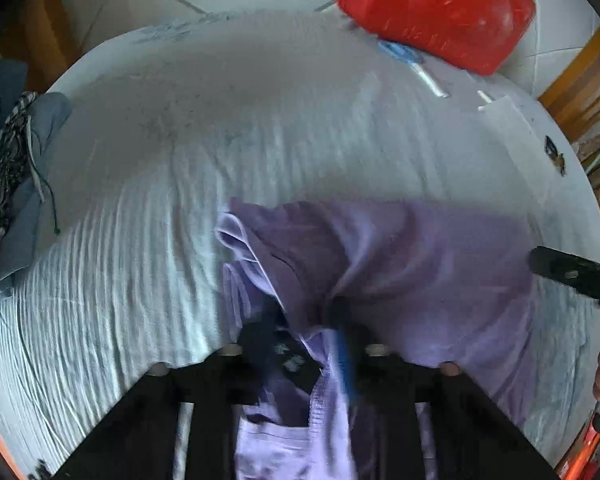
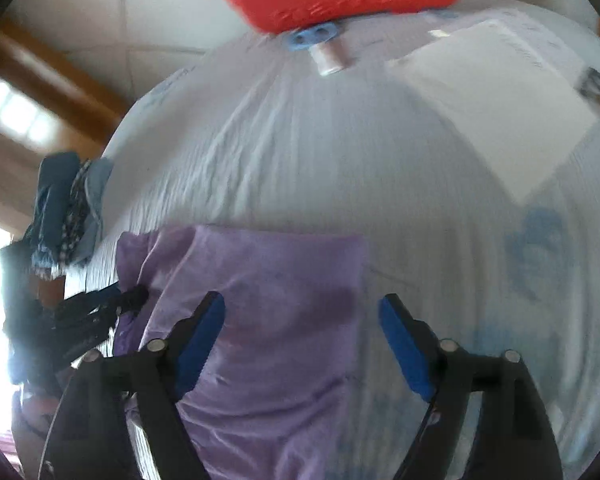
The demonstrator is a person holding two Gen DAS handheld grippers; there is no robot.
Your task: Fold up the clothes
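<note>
The lilac garment (image 1: 400, 264) is seen lying on the round table (image 1: 148, 92), which is draped in a pale, ribbed cloth (image 1: 120, 264). A bunched edge of the garment is pinched by the left gripper (image 1: 304, 312), its jaws clenched on the fabric, which spills down between the black fingers toward the camera. From the right wrist view, that same left gripper (image 2: 134, 298) is caught at the garment's left edge. The right gripper (image 2: 302, 312) is held over the garment's near part, jaws spread wide and released, blue pads (image 2: 202, 340) showing on both sides with nothing between them; whether fabric is touched cannot be told. The garment (image 2: 268, 280) is laid flat there, its far edge straight. At the table's far side a red plastic container (image 1: 436, 8) is seen, with a small spool (image 2: 328, 58) just in front of it and a white sheet of paper (image 2: 496, 104) to the right. A heap of blue and patterned clothes (image 1: 16, 168) is piled at the left rim.
</note>
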